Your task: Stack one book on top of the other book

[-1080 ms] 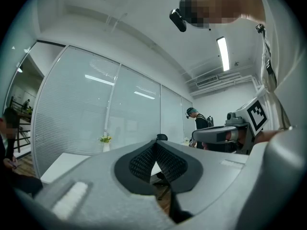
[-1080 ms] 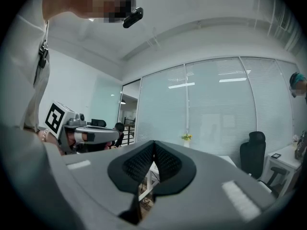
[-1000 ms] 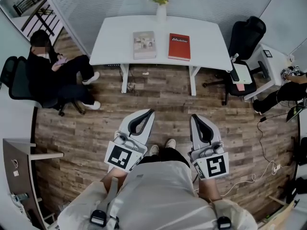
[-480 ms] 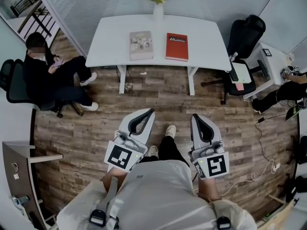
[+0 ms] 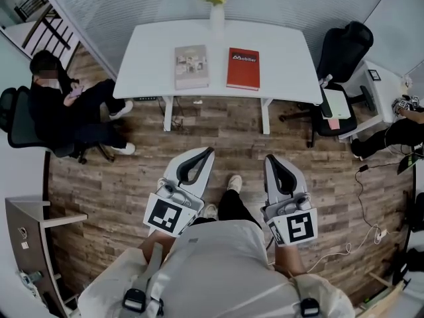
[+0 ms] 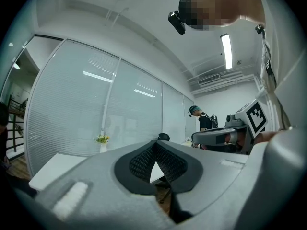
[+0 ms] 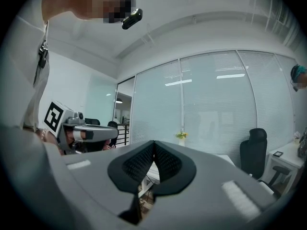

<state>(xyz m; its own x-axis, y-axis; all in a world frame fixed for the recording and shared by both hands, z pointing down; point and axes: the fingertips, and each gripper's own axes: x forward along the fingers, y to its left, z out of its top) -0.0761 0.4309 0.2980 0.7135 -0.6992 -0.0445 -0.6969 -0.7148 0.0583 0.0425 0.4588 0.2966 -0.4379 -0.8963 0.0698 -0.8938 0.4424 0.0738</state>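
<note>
Grey book (image 5: 191, 66) and red book (image 5: 243, 68) lie flat side by side on the white surface (image 5: 285, 58).
The two are near each other but not touching, just in front of a vase of flowers (image 5: 216, 12). The left gripper (image 5: 211, 150) and right gripper (image 5: 269, 157) are held level over the wooden floor (image 5: 119, 177), well apart from the surface. Each has its jaws pressed together with nothing between them.
</note>
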